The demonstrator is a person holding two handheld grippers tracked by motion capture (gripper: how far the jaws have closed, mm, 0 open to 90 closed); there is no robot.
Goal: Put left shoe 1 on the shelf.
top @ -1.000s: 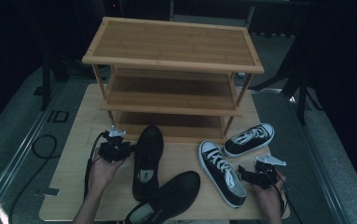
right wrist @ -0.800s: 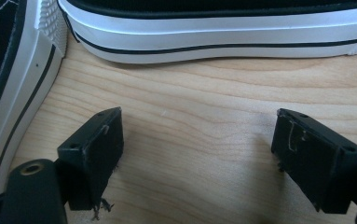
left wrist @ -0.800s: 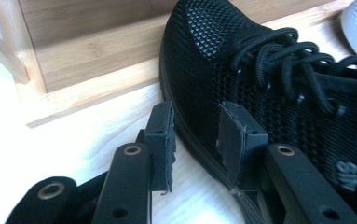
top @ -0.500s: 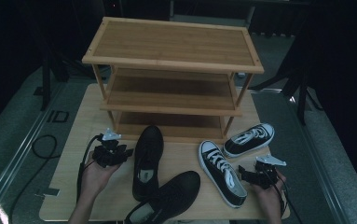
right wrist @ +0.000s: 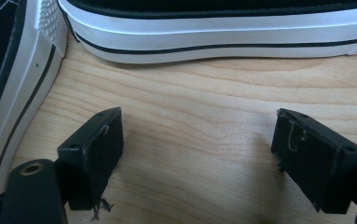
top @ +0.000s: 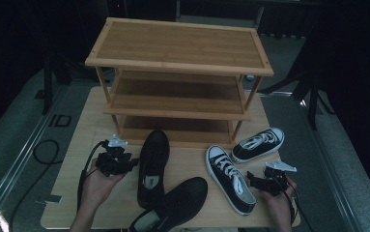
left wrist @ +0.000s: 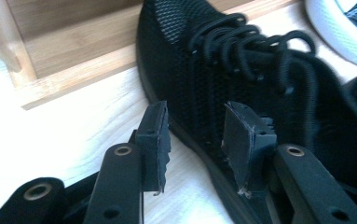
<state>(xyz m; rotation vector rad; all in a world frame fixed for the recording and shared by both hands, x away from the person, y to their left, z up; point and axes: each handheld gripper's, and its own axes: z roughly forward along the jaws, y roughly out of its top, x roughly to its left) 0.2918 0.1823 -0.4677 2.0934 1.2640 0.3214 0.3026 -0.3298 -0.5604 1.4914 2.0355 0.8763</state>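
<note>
here the left gripper has just been opening its jaws, nothing between them, beside the black shoe before the rack. right gripper spread too, empty, by the sneakers. next, i judge: straddle and pinch that shoe.

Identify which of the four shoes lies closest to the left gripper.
The all-black mesh shoe pointing toward the rack, beside the left gripper; the others lie farther right.

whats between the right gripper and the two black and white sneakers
Nothing: in the right gripper view, bare wooden tabletop runs from the open right gripper to the near sneaker and the far sneaker.
</note>
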